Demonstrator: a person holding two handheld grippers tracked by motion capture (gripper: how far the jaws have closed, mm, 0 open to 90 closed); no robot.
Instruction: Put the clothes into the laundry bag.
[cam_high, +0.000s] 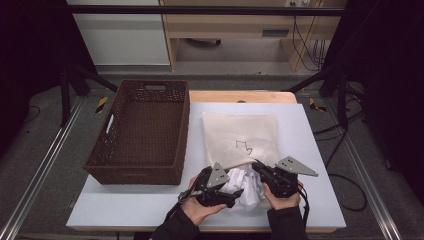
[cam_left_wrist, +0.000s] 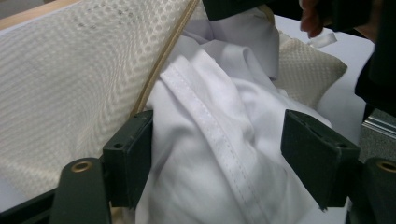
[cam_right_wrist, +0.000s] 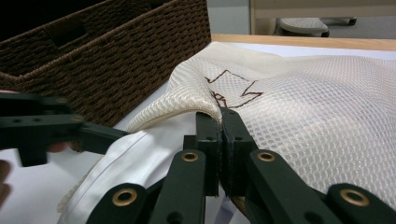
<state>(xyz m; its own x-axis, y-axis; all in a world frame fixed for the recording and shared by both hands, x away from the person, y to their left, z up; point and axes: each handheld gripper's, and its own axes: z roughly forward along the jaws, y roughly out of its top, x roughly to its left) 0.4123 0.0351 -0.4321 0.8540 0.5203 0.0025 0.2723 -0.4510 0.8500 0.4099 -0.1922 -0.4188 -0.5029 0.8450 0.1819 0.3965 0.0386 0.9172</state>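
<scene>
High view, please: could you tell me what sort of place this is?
Probably a lab recording bench: a white table inside a dark metal frame, cables on the floor, and staged props, a wicker basket and mesh bag.

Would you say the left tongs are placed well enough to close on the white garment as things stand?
Probably yes. The left tongs stand open with the white garment bunched right between them, nothing in the way. The right tongs hold the mesh bag by its lip, which keeps the opening lifted.

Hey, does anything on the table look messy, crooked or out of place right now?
Only the white garment: it bulges, crumpled, half out of the mesh laundry bag mouth. The right hand-held gripper pinches the bag's edge up; the left hand-held gripper straddles the cloth, open. The wicker basket sits square.
</scene>
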